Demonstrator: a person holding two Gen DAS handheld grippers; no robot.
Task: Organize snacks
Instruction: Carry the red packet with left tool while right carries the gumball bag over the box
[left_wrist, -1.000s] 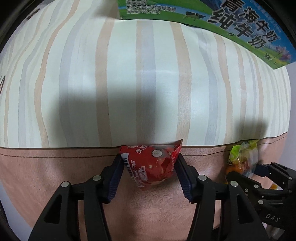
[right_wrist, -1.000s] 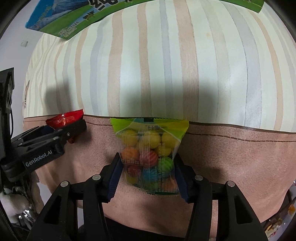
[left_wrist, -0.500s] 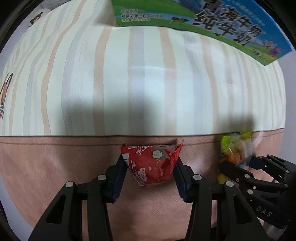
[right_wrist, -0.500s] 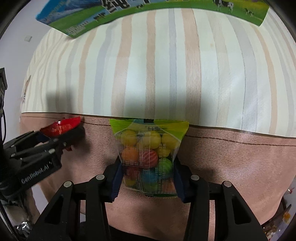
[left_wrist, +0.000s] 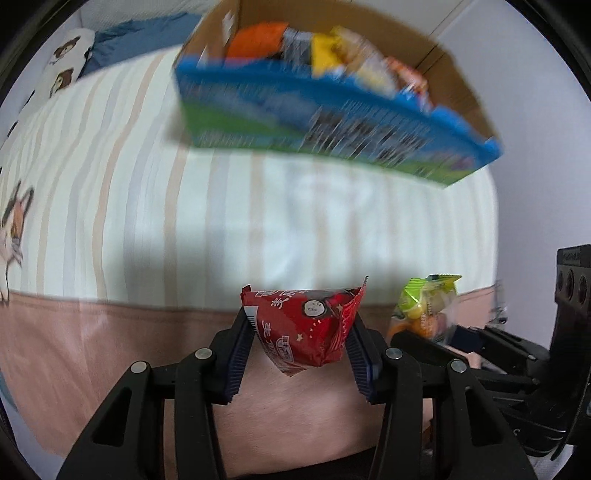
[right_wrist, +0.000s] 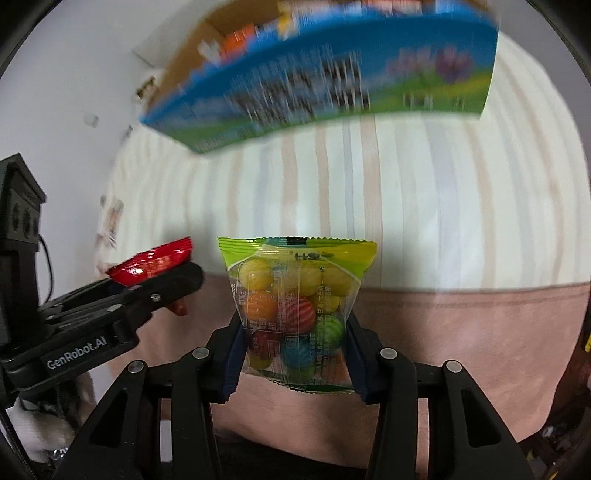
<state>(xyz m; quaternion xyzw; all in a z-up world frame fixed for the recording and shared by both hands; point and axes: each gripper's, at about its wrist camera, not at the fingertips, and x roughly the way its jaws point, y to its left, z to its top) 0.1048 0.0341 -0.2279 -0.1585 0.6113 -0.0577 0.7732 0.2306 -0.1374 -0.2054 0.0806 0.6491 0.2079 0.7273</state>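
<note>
Snacks: you hold one packet in each claw, both lifted clear of the striped bedcover (left_wrist: 147, 206)
Left gripper (left_wrist: 301, 350): your jaws are clamped on the red snack packet (left_wrist: 303, 328), pads pressing its two sides, its crimped top edge pointing away from the camera
Right gripper (right_wrist: 295, 350): your jaws are pinched on the green candy bag (right_wrist: 295, 295), a clear-fronted pouch of coloured balls standing upright between the pads
Cardboard box (left_wrist: 332, 122): it sits on the bedcover beyond both packets, blue and green printed front wall facing you, blurred in both views
Left view only: you look down into the box and see orange, yellow and other wrappers already piled inside; a toy with bear faces (left_wrist: 68, 59) lies at the far left edge of the bed
Right view only: you see the left claw from its side, with a GenRobot.AI label on its arm, the red packet poking out past its tip
Pink band (right_wrist: 461, 325): lower edge of the bedcover, under both claws
</note>
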